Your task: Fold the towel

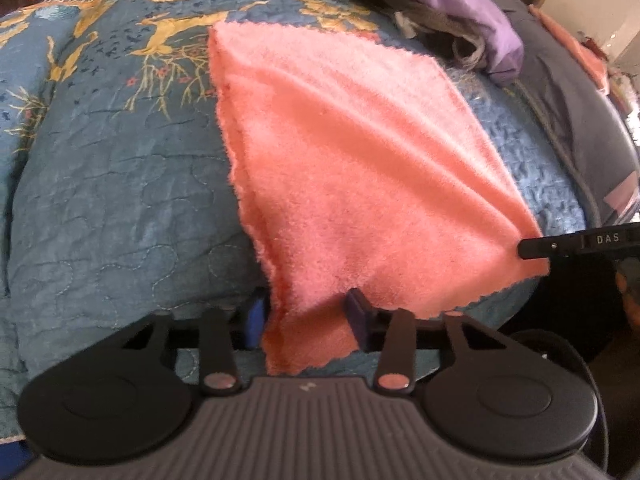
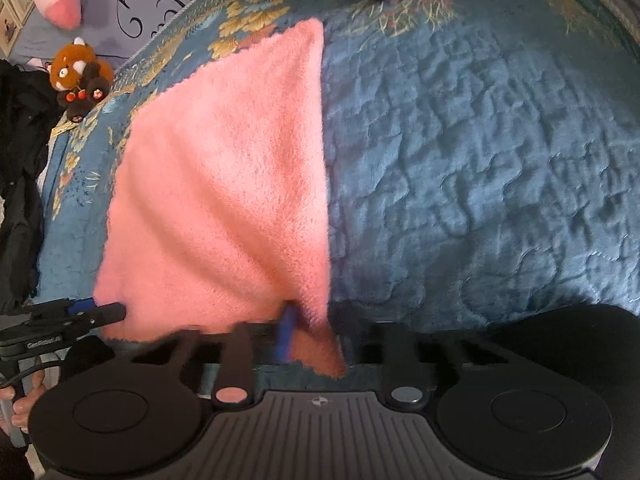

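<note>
On quilt (image 1: 120,184): towel (image 1: 340,160) btwn claws

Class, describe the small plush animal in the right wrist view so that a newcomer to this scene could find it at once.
Start from the blue quilted bedspread that fills the view and follow its gold-patterned edge to the upper left, past the pink towel. The small plush animal sits there beside the lettered pillow. It alone is orange-brown with white ears and dark paws.

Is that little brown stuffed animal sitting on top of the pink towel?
No. The stuffed animal sits off at the quilt's far left edge, clearly apart from the pink towel.
</note>
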Motion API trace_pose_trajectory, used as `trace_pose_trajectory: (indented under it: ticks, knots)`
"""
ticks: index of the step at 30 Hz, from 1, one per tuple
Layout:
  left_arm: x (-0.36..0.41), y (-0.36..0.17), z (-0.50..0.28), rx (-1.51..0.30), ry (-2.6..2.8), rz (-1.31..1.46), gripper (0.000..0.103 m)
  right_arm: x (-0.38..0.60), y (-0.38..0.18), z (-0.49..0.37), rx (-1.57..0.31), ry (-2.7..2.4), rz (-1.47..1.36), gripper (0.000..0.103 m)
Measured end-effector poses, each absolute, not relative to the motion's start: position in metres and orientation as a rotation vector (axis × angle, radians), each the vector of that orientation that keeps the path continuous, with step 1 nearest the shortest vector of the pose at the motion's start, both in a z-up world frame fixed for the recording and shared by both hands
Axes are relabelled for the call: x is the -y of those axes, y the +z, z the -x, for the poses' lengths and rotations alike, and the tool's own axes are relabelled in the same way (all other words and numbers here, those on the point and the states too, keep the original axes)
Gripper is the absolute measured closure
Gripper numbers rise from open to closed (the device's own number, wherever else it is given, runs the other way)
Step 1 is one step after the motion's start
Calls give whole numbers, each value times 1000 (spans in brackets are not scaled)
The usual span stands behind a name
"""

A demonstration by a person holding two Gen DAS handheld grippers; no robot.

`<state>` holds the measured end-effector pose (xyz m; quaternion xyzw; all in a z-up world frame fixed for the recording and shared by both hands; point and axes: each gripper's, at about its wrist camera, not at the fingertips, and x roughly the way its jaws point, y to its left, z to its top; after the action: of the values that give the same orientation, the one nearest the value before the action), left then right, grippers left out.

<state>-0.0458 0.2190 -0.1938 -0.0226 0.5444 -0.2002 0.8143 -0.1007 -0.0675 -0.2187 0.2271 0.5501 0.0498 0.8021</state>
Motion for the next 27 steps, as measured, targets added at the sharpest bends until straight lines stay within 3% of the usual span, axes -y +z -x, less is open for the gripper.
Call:
trace_pose_trajectory:
  ticks: [2, 5, 21, 27]
  knots:
    - [-218, -193, 46, -1173, -419, 43, 86, 66, -219, 102, -1180, 114, -491, 96]
    - [-215, -190, 47, -1184, -417, 35, 95, 63, -214, 104, -1159, 113, -469, 97]
    - [-232, -158, 57, -1140, -395, 85, 96, 71, -200, 111, -1113, 133, -559, 97]
    - [-239, -142, 52, -1091, -408, 118, 96, 86, -194, 105, -1091, 172, -781, 97]
